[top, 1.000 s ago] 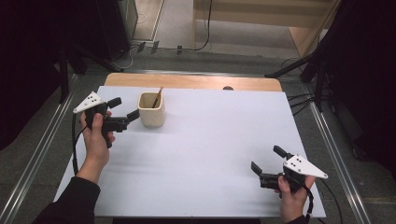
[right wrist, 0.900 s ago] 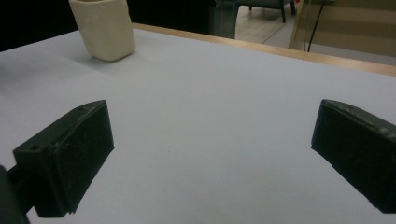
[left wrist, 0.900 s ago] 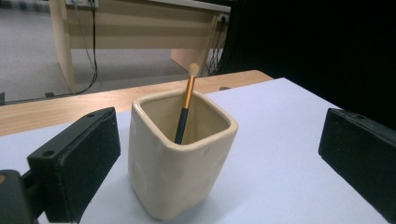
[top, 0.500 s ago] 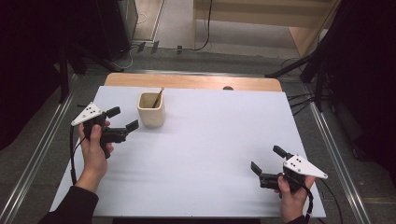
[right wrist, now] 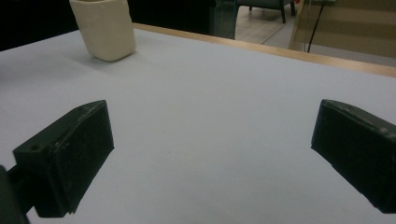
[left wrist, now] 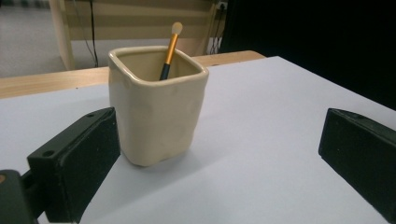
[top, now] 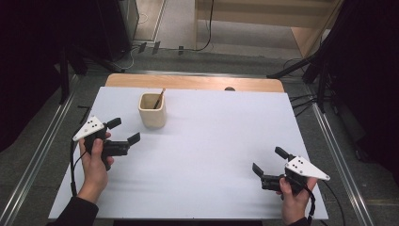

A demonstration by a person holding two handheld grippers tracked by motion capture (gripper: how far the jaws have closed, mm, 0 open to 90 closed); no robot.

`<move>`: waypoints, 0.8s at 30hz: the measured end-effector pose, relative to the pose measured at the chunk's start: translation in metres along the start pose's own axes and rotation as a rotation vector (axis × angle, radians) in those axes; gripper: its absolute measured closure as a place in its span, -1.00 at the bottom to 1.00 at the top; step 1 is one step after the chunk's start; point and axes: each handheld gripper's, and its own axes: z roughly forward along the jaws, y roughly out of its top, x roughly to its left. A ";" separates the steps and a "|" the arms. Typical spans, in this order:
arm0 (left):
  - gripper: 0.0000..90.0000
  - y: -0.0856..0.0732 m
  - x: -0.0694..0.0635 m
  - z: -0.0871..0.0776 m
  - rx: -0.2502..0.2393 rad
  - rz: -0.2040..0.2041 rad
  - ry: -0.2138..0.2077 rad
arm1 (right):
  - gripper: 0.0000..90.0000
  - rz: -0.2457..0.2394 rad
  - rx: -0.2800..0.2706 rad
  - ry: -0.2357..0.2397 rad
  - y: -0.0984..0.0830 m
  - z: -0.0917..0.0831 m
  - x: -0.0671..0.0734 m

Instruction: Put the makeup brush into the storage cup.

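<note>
A cream ceramic cup [top: 152,110] stands upright at the back left of the white table top [top: 207,141]. A small brush [top: 159,98] with a gold and black handle leans inside it; in the left gripper view the cup [left wrist: 156,107] and the brush [left wrist: 169,44] are close ahead. My left gripper [top: 124,131] is open, a short way in front and to the left of the cup, holding nothing. My right gripper [top: 269,161] is open near the front right edge, far from the cup [right wrist: 103,27], with bare table between its jaws.
A wooden strip [top: 193,82] runs along the table's far edge. Metal rails [top: 37,160] flank the table on both sides. Dark stands and cables lie on the floor behind.
My left gripper has drawn back from the cup toward the front left of the table. The right gripper has stayed in place.
</note>
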 end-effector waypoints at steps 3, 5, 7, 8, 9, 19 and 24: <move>-1.00 -0.005 -0.005 -0.001 0.009 0.015 0.000 | -1.00 0.000 0.000 0.003 0.000 0.000 0.000; -1.00 -0.008 -0.008 -0.002 0.012 0.013 -0.003 | -1.00 -0.001 0.001 0.001 0.000 0.000 0.000; -1.00 -0.011 -0.011 -0.003 0.014 0.020 -0.005 | -1.00 -0.001 0.001 0.002 0.000 0.001 0.000; -1.00 -0.012 -0.012 -0.004 0.013 0.017 -0.004 | -1.00 -0.001 0.001 0.001 0.000 0.001 0.000; -1.00 -0.014 -0.012 -0.005 0.009 0.012 -0.006 | -1.00 -0.001 0.001 0.002 0.000 0.001 0.001; -1.00 -0.022 -0.017 -0.019 -0.007 0.005 -0.004 | -1.00 -0.003 0.001 0.001 0.000 0.001 0.001; -1.00 -0.026 -0.015 -0.026 -0.006 0.000 0.011 | -1.00 0.000 0.000 -0.001 0.000 0.001 0.001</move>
